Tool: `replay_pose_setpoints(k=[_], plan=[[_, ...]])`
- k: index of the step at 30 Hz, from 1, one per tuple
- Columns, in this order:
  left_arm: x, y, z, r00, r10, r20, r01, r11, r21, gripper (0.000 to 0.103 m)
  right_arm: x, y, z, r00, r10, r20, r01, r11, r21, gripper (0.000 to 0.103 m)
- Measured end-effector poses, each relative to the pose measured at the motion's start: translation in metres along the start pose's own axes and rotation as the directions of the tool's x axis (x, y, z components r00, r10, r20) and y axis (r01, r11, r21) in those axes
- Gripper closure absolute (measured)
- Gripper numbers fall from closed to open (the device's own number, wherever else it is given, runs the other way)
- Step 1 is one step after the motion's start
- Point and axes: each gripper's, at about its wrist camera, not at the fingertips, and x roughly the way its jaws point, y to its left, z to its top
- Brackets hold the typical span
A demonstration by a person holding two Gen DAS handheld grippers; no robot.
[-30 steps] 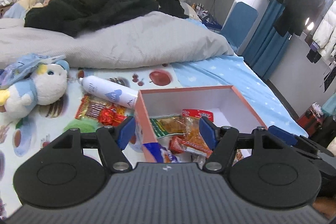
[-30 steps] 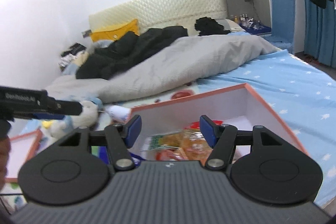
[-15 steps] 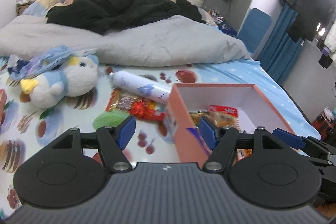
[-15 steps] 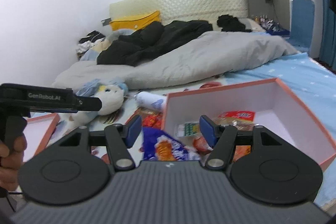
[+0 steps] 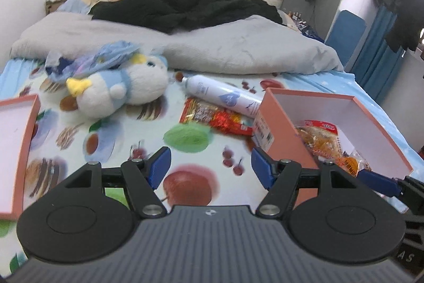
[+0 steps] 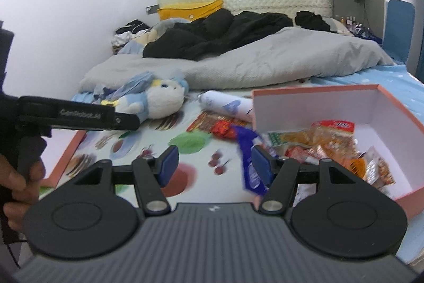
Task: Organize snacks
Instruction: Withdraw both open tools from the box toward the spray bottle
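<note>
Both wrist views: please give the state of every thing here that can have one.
Left hand-held gripper: open, holding nothing.
Right hand-held gripper: open, holding nothing.
Pink box: uncovered, snack packets inside.
Box lid: off, lying inside up.
White bottle: lying on its side.
Red snack packet: outside the box, flat on the bed.

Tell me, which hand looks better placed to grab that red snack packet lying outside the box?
Probably the left. The left gripper is open and faces the red snack packet across bare sheet; the right gripper sits nearer the box.

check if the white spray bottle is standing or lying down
Lying down: the white spray bottle rests on its side on the bed sheet, beside the pink box.
</note>
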Motion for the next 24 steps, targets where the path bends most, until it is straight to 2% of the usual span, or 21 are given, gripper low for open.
replay_pose_setpoints(k=[3,8,15,18,24], plan=[[0.0,0.012,-0.009,1.0,0.008,-0.014,-0.009,1.0,-0.027,0.031,0.002,0.013,-0.004,0.998,0.055,-0.033,-0.056,0.998,-0.012,0.04],[0.001,0.032,-0.02,0.999,0.032,-0.021,-0.033,0.997,-0.072,0.031,0.008,0.034,-0.007,0.997,0.07,-0.041,-0.072,0.995,-0.064,0.04],[0.018,0.064,-0.024,0.996,0.087,-0.016,-0.089,0.984,-0.154,0.031,0.034,0.053,-0.002,0.998,0.053,-0.045,-0.057,0.994,-0.093,0.04],[0.031,0.076,-0.02,0.995,0.101,-0.007,-0.1,0.981,-0.168,0.031,0.052,0.063,0.001,0.999,0.015,-0.04,-0.021,0.988,-0.151,0.04],[0.085,0.098,-0.004,0.999,0.015,-0.034,-0.022,0.979,-0.202,0.031,0.101,0.062,0.0,0.997,-0.042,-0.061,0.03,0.982,-0.186,0.041]])
